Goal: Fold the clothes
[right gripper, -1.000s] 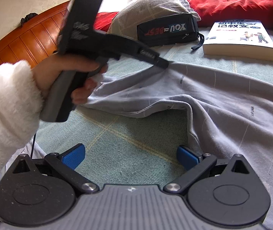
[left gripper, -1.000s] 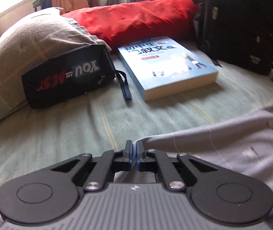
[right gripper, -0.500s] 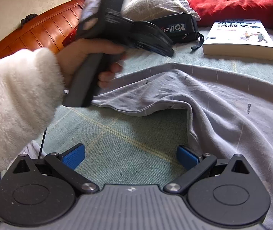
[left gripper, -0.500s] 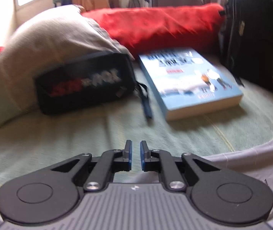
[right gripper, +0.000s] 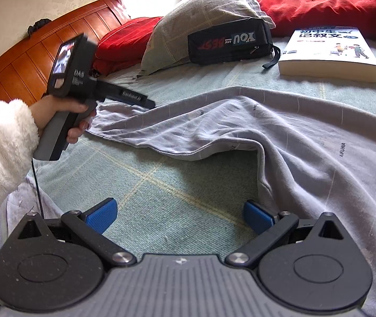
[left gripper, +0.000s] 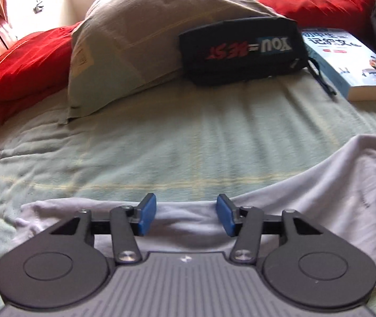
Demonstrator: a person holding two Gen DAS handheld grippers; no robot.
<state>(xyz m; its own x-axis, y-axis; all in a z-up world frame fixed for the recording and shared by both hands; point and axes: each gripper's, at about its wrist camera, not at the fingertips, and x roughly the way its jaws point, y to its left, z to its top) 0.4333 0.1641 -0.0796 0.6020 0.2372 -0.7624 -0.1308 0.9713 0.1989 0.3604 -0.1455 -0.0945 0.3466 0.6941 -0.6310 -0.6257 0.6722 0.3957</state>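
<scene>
- Two grippers are in our hands. The left gripper (left gripper: 186,215) has just been opening, and its blue pads (left gripper: 145,215) now stand apart over the edge of the gray shirt (right gripper: 280,137), not pinching it. The cloth lies under the gap, loose.
- The right gripper (right gripper: 180,216) hangs wide open too. It holds nothing. One pad (right gripper: 257,216) sits just beside a fold of the shirt.
- The shirt lies spread on the green bed cover (right gripper: 161,185), partly doubled over, with a bumpy ridge in the middle.
- We think the next job is to take a new hold. We should pick a corner or hem, not the middle, so the fold comes out straight.
- We should pinch only one layer, and not grab the bed cover with it.
- We should lift low and slow, so the cloth does not bunch.
- The book (right gripper: 330,50), the black pouch (right gripper: 227,43) and the pillow (left gripper: 140,31) sit well apart from the shirt, so we have room.
</scene>
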